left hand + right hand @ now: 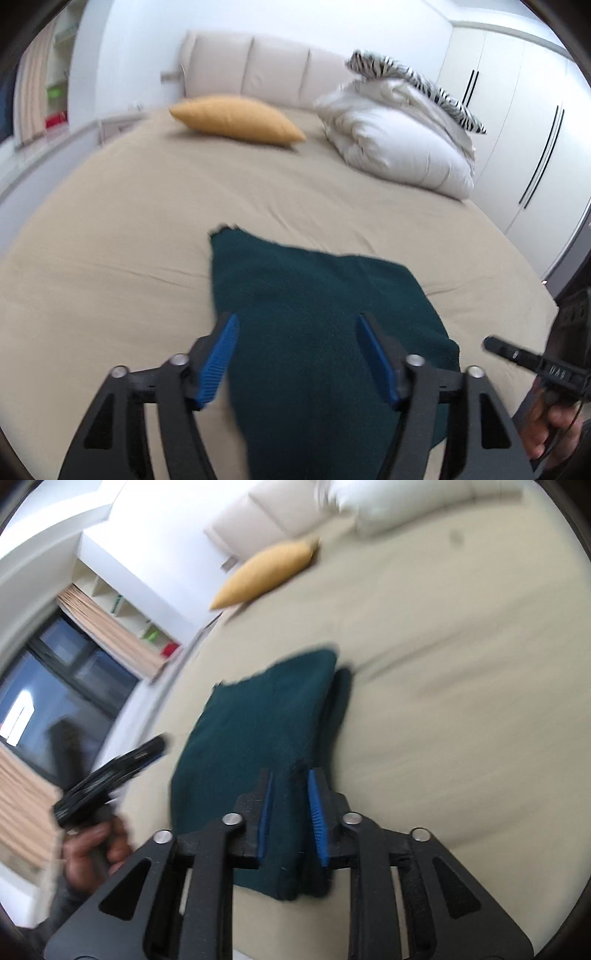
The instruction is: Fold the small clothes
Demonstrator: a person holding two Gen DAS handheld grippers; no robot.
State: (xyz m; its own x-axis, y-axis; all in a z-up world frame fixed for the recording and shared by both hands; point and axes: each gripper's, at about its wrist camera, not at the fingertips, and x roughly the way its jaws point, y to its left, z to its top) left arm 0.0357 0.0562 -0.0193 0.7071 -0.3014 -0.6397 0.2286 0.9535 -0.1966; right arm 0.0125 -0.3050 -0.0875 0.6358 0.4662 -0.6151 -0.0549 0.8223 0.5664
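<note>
Blue-padded left hand-held gripper (297, 354) gapes wide above one dark green folded knit garment (317, 314) on the bed (147, 221); right hand-held gripper (291, 812) stands narrow, gripping nothing.

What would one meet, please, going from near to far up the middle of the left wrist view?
The left gripper with blue pads → the dark green knitted garment → bare beige bed sheet → the mustard yellow cushion → the padded cream headboard.
</note>
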